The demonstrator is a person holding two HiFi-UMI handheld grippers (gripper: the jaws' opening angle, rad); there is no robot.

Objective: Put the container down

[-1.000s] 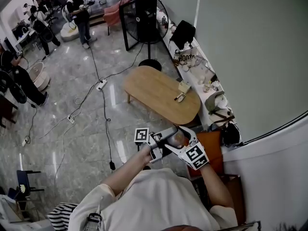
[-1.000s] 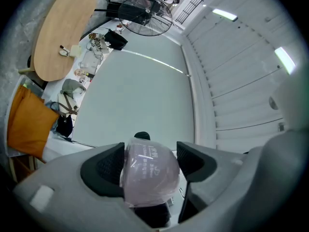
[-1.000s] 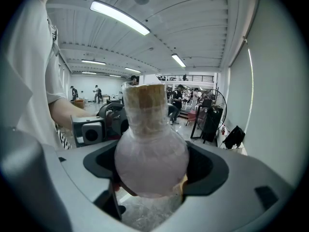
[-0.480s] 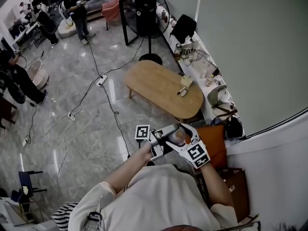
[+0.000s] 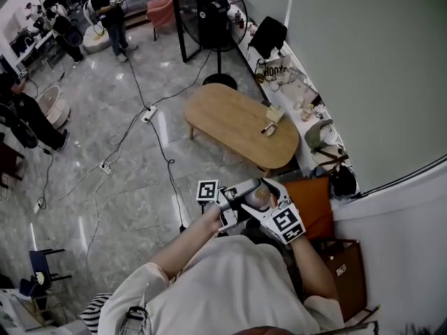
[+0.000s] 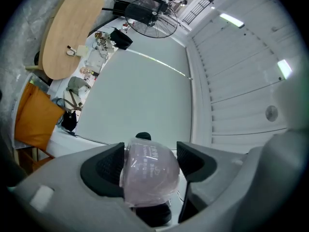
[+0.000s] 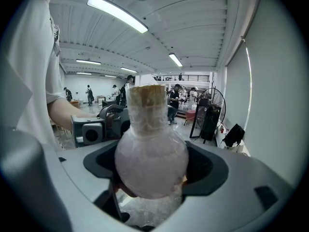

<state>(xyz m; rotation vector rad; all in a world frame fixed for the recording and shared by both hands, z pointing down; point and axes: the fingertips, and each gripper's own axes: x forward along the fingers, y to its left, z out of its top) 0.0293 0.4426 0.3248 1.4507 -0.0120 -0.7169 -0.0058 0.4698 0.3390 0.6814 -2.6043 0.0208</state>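
Pinkish round container, film-wrapped, tan neck

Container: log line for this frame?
item: round film-wrapped container with tan neck | left gripper: shut on it | right gripper: shut on it | state: held in the air, not yet put down

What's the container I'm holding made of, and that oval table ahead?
The container: seemingly clear glass or plastic, a glossy rounded bulb wrapped in crinkled translucent film; its neck looks tan, perhaps cork or paper. The oval table: light wood or wood-look, matte, even tan top.
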